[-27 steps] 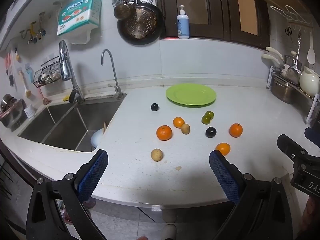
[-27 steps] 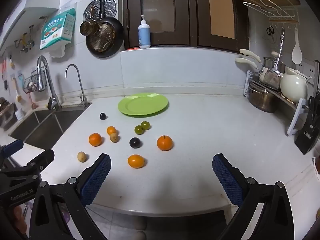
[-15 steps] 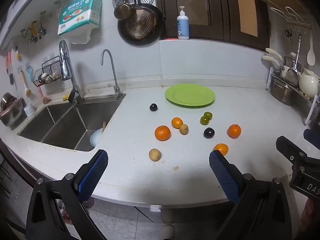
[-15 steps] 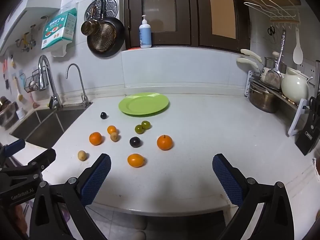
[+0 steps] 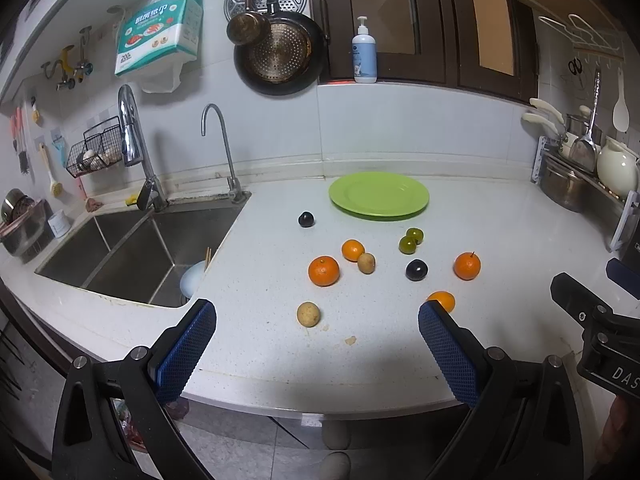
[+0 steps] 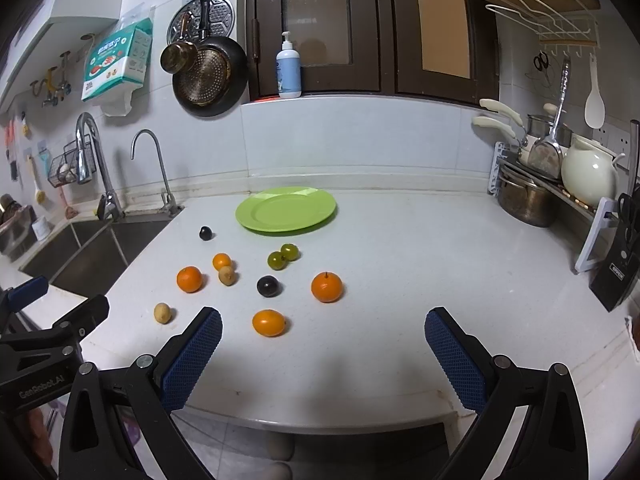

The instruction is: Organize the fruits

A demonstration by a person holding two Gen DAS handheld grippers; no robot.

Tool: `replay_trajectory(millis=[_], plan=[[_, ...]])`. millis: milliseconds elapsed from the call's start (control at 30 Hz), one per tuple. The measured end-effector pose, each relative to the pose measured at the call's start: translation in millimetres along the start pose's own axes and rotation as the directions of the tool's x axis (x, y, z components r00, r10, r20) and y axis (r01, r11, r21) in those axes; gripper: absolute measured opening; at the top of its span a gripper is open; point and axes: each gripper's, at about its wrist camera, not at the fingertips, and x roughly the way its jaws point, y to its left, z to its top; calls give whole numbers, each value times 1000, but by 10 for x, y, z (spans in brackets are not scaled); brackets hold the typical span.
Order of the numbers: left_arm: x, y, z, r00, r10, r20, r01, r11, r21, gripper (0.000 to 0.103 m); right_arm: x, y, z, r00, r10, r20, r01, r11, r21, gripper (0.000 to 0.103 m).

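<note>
While nine small fruits lie scattered on the bench (image 6: 400,280), the green plate (image 6: 286,209) is left bare, and both claws, left claw (image 5: 316,344) and right claw (image 6: 322,354), are held wide open, empty, apparently for a first pick.

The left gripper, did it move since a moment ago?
Yes, a little. In the left wrist view the green plate and the fruits sit slightly lower and further left than before, so the open left gripper has tipped up and turned slightly right.
</note>
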Motion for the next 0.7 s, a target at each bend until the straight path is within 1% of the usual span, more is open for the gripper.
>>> replay_trajectory(millis=[700], plan=[[-18,12,9,1000,2,6,-2,1000,-3,103,-33,-10,1,1000,6,11,-6,1000,-8,102]])
